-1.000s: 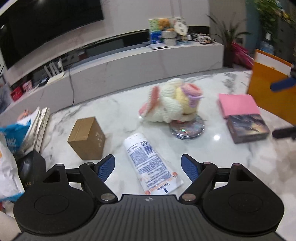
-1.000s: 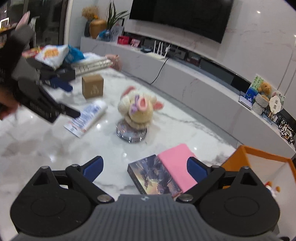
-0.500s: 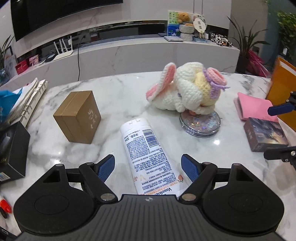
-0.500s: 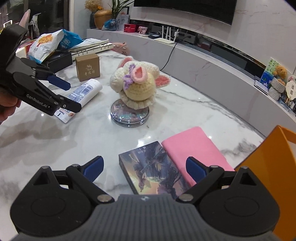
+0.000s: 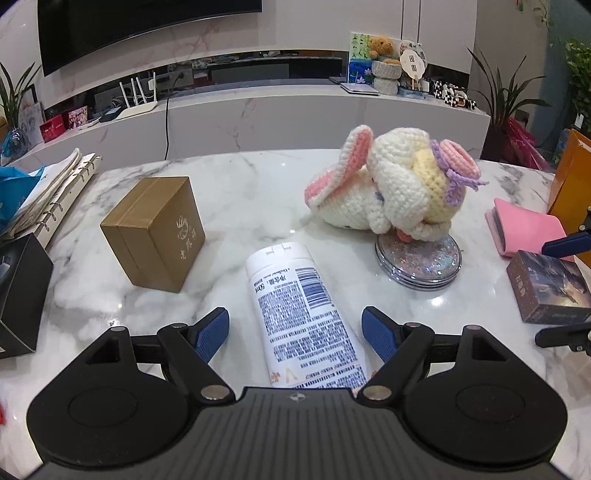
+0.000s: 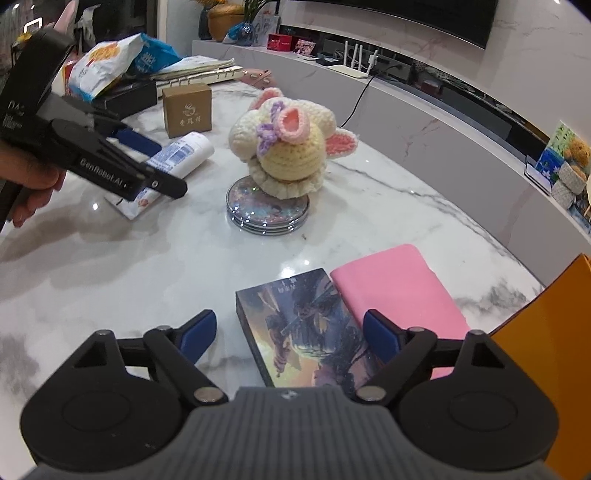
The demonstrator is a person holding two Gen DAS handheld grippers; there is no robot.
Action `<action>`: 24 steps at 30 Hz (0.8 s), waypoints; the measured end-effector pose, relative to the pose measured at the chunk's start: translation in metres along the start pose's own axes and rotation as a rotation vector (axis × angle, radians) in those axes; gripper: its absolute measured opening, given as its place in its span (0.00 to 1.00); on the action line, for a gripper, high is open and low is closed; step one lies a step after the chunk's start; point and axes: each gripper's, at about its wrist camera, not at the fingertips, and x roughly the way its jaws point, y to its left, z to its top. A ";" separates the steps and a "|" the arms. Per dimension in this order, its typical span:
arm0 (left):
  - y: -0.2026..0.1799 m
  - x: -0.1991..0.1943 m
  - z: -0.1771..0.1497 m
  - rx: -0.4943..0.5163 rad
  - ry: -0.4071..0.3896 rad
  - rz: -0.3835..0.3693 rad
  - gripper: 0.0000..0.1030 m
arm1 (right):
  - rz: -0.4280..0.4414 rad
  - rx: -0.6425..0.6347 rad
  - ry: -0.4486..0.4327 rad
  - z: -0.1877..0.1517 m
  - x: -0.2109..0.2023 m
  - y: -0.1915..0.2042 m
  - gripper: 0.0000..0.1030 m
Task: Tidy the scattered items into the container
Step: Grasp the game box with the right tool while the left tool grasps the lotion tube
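Both tongs straddle targets on the marble counter (image 5: 240,192) for lifting: the left tongs (image 5: 295,334), released, flank the lotion tube (image 5: 299,310), while the right tongs (image 6: 288,338) are closing around the dark box (image 6: 295,325), orange container (image 6: 546,332) at three o'clock.

The bench (image 5: 258,192) has a white marble top with grey veins, and ceiling lights make small bright spots on it. Behind it, at 12 o'clock in the left wrist view, a long low white cabinet (image 5: 295,114) runs along a pale marble wall (image 5: 314,22). A big dark television (image 5: 129,26) hangs on this wall at 11 o'clock. On the cabinet stand a white router (image 5: 138,99) and a small teddy bear (image 5: 382,46). A green plant (image 5: 506,99) grows at 2 o'clock.
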 end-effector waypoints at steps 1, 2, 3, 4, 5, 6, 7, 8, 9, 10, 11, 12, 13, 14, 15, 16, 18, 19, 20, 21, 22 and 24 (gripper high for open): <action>0.000 0.000 -0.001 0.002 -0.005 -0.001 0.91 | -0.004 -0.011 0.005 0.000 0.000 0.001 0.85; 0.000 0.000 -0.001 0.004 -0.010 -0.003 0.91 | -0.006 -0.014 0.012 0.001 0.001 0.002 0.85; 0.000 0.000 -0.002 0.006 -0.012 -0.004 0.91 | -0.005 -0.012 0.022 0.002 0.001 0.002 0.83; 0.000 0.000 -0.002 0.008 -0.010 -0.006 0.91 | -0.007 -0.012 0.033 0.003 0.000 0.002 0.78; 0.000 -0.001 -0.001 0.008 -0.004 -0.009 0.89 | -0.012 -0.013 0.044 0.004 -0.001 0.002 0.72; 0.001 -0.002 0.000 0.008 0.001 -0.012 0.83 | -0.016 -0.015 0.052 0.005 -0.002 0.002 0.69; 0.000 -0.002 0.000 0.009 0.002 -0.012 0.78 | -0.017 -0.014 0.060 0.006 -0.003 0.001 0.67; 0.000 -0.003 0.001 0.011 0.003 -0.018 0.69 | -0.013 -0.008 0.068 0.006 -0.004 0.000 0.67; -0.001 -0.005 0.001 0.017 0.004 -0.024 0.61 | -0.011 -0.003 0.072 0.006 -0.005 0.000 0.66; -0.001 -0.005 0.001 0.020 0.008 -0.026 0.61 | -0.010 0.000 0.076 0.006 -0.005 0.000 0.66; -0.002 -0.006 0.001 0.020 0.012 -0.030 0.61 | -0.009 0.004 0.082 0.005 -0.006 0.000 0.66; -0.002 -0.007 0.000 0.020 0.015 -0.034 0.61 | -0.007 0.006 0.091 0.005 -0.007 0.000 0.65; -0.003 -0.008 0.000 0.019 0.020 -0.039 0.61 | -0.001 0.009 0.104 0.006 -0.008 0.001 0.64; -0.004 -0.009 -0.001 0.018 0.025 -0.046 0.60 | 0.006 0.011 0.119 0.007 -0.009 0.001 0.63; -0.005 -0.011 -0.001 0.018 0.030 -0.058 0.58 | 0.015 0.013 0.132 0.008 -0.011 0.002 0.62; -0.006 -0.013 -0.002 0.018 0.036 -0.072 0.58 | 0.023 0.015 0.144 0.008 -0.012 0.003 0.61; -0.011 -0.017 -0.004 0.026 0.045 -0.096 0.55 | 0.030 0.011 0.157 0.007 -0.014 0.007 0.60; -0.013 -0.018 -0.005 0.034 0.048 -0.105 0.55 | 0.029 0.006 0.158 0.007 -0.015 0.009 0.60; -0.016 -0.019 -0.006 0.042 0.049 -0.109 0.55 | 0.027 0.000 0.156 0.007 -0.015 0.011 0.61; -0.018 -0.019 -0.007 0.046 0.048 -0.108 0.56 | 0.025 -0.002 0.152 0.006 -0.015 0.012 0.61; -0.020 -0.019 -0.007 0.051 0.046 -0.105 0.57 | 0.023 -0.003 0.148 0.005 -0.014 0.012 0.61; -0.022 -0.017 -0.007 0.068 0.041 -0.093 0.61 | 0.018 0.003 0.142 0.004 -0.011 0.012 0.64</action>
